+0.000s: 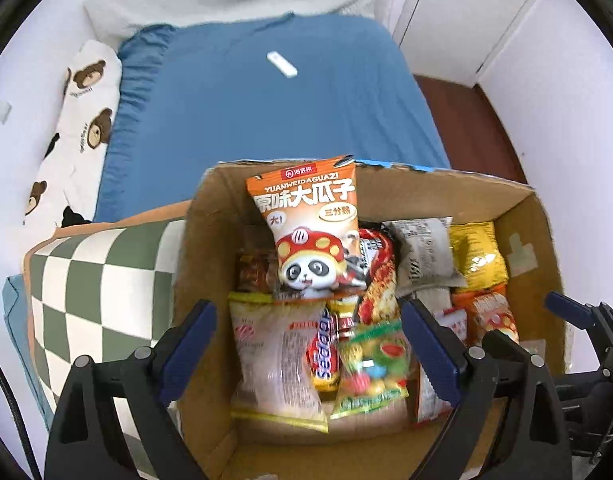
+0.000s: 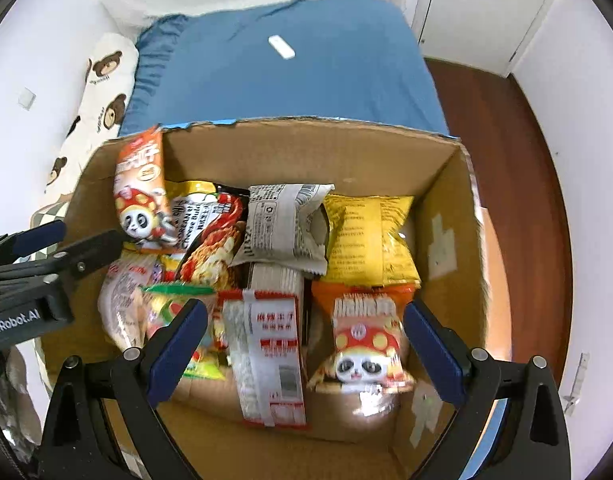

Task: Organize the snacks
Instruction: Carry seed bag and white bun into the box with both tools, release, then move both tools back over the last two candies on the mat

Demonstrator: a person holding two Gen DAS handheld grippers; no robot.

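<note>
A cardboard box on the bed holds several snack packs. An orange panda seed bag leans upright at the box's back left. A second panda bag lies at the front right, next to a yellow bag, a grey newsprint pack and a red-and-white pack. My left gripper is open over the left packs, above a pale noodle bag. My right gripper is open over the red-and-white pack, holding nothing.
The box sits on a blue bed with a white remote on it. A green checkered cushion lies left of the box, a bear-print pillow by the wall. Wooden floor and white doors are to the right.
</note>
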